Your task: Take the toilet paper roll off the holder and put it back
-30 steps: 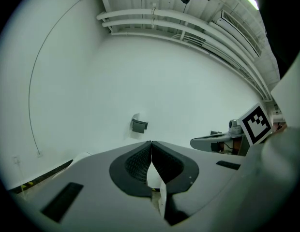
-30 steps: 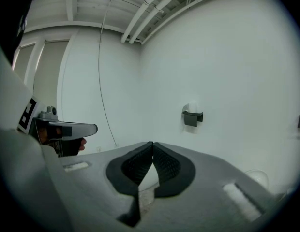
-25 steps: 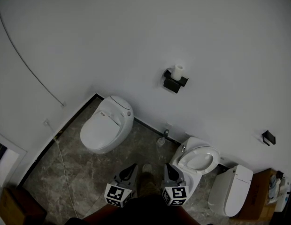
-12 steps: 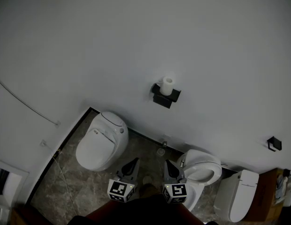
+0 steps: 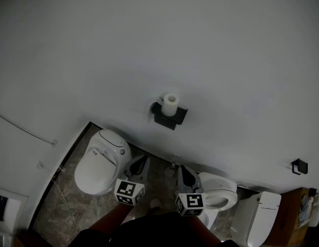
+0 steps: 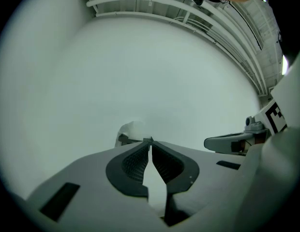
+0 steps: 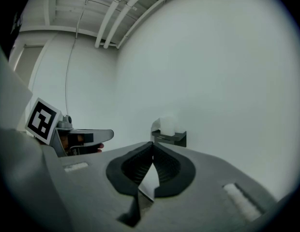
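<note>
A white toilet paper roll [image 5: 170, 104] stands upright on a black wall holder [image 5: 170, 116] on the white wall. The roll [image 7: 168, 124] and holder [image 7: 170, 137] also show ahead in the right gripper view; in the left gripper view the roll [image 6: 131, 130] peeks just over the jaws. My left gripper [image 5: 143, 161] and right gripper [image 5: 181, 170] hang side by side low in the head view, well below the holder. Both are shut with nothing between the jaws.
A closed white toilet [image 5: 99, 161] stands on the marble floor at the left. An open-seat toilet [image 5: 221, 195] is right of the right gripper, and another white unit [image 5: 260, 215] lies further right. A small black fixture [image 5: 299, 166] is on the wall at the right.
The view has swung so the roll and holder sit lower and further left. Both grippers have risen toward the wall, still shut.
</note>
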{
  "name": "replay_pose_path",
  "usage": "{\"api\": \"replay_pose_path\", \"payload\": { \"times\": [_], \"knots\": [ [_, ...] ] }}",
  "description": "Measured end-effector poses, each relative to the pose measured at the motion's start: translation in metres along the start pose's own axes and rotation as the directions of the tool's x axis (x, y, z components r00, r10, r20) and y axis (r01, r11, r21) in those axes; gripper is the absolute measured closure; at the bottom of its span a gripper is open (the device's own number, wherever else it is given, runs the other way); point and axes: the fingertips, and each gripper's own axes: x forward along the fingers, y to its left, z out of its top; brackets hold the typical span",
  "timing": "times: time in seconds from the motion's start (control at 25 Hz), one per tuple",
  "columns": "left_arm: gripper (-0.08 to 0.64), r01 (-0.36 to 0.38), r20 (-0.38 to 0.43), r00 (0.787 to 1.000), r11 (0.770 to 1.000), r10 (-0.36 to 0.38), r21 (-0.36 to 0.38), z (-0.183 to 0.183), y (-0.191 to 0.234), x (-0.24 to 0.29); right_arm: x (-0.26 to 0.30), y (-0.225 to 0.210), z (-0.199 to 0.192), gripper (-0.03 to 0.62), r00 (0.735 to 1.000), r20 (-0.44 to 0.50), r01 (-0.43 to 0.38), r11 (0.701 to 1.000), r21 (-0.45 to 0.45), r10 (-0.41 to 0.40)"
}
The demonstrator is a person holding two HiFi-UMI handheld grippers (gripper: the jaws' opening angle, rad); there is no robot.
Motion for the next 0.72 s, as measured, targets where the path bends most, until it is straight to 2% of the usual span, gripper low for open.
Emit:
{"api": "replay_pose_path", "payload": {
  "times": [0.08,0.24,0.32,0.56,0.72],
  "knots": [
    [0.534,0.007,0.005,1.000,1.000,-0.007,-0.012,0.007,0.008,0.029,0.013,-0.008,0.008,0.594,1.000,0.014,-0.003,1.000,-0.007,0.003],
    [0.401,0.024,0.012,1.000,0.998,-0.024,-0.056,0.021,0.022,0.087,0.028,-0.015,0.012,0.594,1.000,0.015,-0.014,1.000,-0.015,0.014],
    [0.349,0.039,0.002,0.999,0.998,-0.039,-0.043,0.028,0.027,0.114,0.032,-0.017,0.012,0.594,1.000,0.012,-0.010,1.000,-0.010,0.011],
    [0.296,0.036,-0.023,0.999,0.999,-0.036,-0.006,0.039,0.038,0.184,0.048,-0.028,0.010,0.594,1.000,0.003,0.006,1.000,-0.017,-0.006],
    [0.275,0.063,-0.067,0.996,0.998,-0.062,0.021,0.037,0.036,0.214,0.065,-0.041,0.010,0.594,1.000,-0.001,0.029,0.999,-0.015,-0.029]
  ]
}}
